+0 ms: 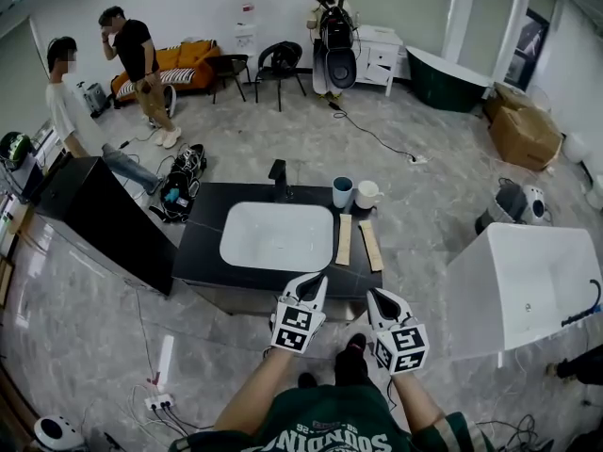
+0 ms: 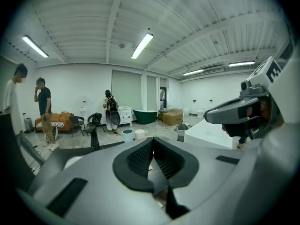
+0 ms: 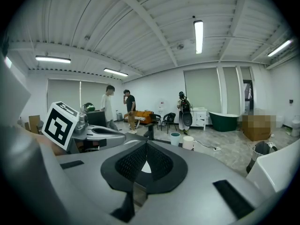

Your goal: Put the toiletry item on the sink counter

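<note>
My left gripper (image 1: pixel 318 281) and right gripper (image 1: pixel 375 296) have jaws together, holding nothing. The strips (image 1: pixel 344 239) on the counter (image 1: pixel 203 252) look light, stiff — I'd pinch one mid-length.

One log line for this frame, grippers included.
left gripper: shut, empty | right gripper: shut, empty | sink counter: teal cup, white cup right of faucet

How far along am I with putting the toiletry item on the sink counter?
Looks done: a teal cup, a white cup and two tan strips already sit on the counter by the basin. In hand: nothing; left gripper and right gripper are both shut and empty at the counter's front edge. Left: possibly nothing, though I can't tell which piece is the toiletry item.
</note>
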Demonstrator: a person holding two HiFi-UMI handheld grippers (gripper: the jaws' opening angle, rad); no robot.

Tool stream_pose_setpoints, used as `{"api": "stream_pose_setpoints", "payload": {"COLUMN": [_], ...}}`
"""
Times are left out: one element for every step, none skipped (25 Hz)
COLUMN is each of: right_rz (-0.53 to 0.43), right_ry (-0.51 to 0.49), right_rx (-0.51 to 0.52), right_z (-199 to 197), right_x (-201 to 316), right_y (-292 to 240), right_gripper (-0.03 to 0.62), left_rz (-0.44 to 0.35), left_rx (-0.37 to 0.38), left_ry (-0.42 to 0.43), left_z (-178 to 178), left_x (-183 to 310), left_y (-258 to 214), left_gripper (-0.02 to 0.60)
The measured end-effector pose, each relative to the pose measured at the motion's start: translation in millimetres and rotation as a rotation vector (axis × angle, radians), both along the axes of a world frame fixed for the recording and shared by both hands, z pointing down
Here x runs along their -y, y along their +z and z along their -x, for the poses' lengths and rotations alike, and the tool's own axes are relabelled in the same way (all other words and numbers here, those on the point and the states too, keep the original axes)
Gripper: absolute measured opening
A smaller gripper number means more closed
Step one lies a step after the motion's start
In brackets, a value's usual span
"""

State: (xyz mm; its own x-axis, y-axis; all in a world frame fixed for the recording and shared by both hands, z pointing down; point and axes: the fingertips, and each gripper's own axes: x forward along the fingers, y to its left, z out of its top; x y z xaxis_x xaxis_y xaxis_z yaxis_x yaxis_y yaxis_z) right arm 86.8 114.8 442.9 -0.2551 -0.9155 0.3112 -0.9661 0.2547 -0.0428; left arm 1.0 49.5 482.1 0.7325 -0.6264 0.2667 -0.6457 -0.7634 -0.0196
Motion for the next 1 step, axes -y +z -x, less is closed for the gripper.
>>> {"api": "stream_pose_setpoints", "payload": {"right_rz": [-0.003], "right_ry": [-0.002], "right_rx": [-0.001], "right_z": [1.8], "right_x": [-1.2], "right_y": [0.6], "right_gripper": [0.041], "left_rz": [-0.005], "left_rx": [-0.003], "left_ry": [-0.004], "left_z": [1.8], "left_x": [-0.3], "left_y": [1.7], "left_gripper": [0.012]}}
